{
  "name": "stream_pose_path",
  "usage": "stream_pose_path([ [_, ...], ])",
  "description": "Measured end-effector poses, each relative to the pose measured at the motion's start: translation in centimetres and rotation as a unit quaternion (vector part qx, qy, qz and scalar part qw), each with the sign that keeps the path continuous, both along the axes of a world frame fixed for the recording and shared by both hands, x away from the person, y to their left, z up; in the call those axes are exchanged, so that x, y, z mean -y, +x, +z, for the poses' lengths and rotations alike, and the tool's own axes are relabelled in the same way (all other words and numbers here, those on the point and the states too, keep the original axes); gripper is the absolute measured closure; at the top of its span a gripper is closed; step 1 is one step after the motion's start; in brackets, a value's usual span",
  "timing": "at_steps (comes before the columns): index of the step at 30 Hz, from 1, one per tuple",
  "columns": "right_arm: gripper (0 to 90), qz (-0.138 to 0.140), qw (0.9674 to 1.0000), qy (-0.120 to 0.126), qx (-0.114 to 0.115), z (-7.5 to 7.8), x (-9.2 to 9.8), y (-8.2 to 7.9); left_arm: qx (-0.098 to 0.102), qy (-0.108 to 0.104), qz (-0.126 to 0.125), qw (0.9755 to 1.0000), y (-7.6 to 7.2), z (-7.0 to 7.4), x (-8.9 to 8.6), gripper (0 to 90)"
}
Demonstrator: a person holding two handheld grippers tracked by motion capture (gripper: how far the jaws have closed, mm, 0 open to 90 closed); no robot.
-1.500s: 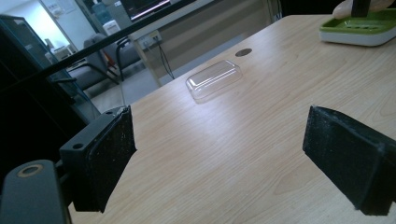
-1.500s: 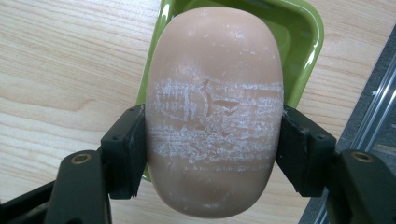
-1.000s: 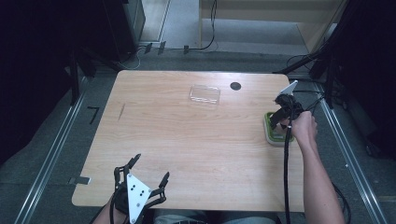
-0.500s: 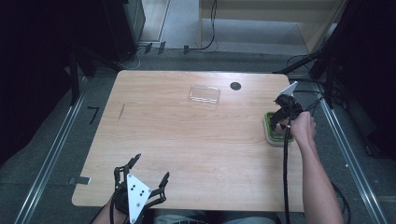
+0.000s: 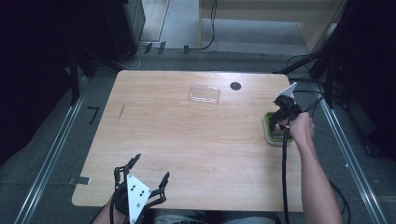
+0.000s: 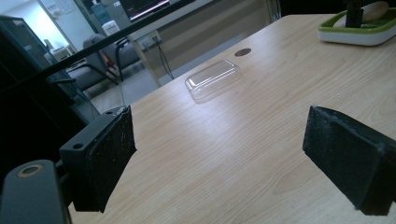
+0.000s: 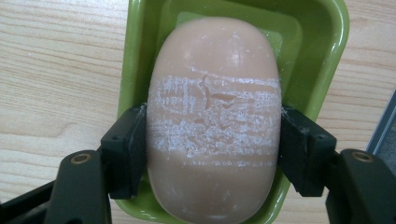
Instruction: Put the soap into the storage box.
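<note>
A pale pink bar of soap [image 7: 212, 116], scuffed white across its middle, lies in a green soap dish [image 7: 327, 42]. My right gripper [image 7: 212, 154] points down over it, and both black pads press on the bar's sides. From above, the same gripper [image 5: 280, 122] stands over the dish [image 5: 270, 133] near the table's right edge. My left gripper [image 5: 150, 168] rests at the front left edge of the table. In its own view this gripper [image 6: 219, 154] is open, with bare wood between the pads. That view also catches the dish [image 6: 359, 35] far off at the top right.
A clear plastic lid [image 5: 204, 94] lies at the back middle of the wooden table [image 5: 187, 140], beside a small dark round hole [image 5: 235, 86]. A cable trails from the right gripper along the forearm. Metal rails run along the floor on both sides.
</note>
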State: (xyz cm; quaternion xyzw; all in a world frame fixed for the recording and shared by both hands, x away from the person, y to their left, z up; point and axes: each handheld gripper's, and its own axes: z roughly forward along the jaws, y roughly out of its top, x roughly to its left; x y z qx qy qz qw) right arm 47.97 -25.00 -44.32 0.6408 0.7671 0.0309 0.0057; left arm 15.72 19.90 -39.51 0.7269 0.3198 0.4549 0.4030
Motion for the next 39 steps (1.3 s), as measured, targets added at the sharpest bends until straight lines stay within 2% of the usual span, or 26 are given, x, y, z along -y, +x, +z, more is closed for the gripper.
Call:
stream_pose_path([
  [15,34.9,-0.005,1.0,0.003,-0.008,-0.3,0.1,0.0,0.001,-0.001,0.001,1.0,0.0,0.0,0.0,9.9],
  [29,34.1,-0.005,0.9999,0.008,0.006,0.3,0.4,-0.4,0.001,0.0,0.001,1.0,0.2,0.0,0.2,9.9],
  [39,25.6,-0.001,0.9998,0.002,0.018,1.1,0.6,-1.2,-0.006,0.0,0.0,1.0,0.5,0.0,0.2,9.9],
])
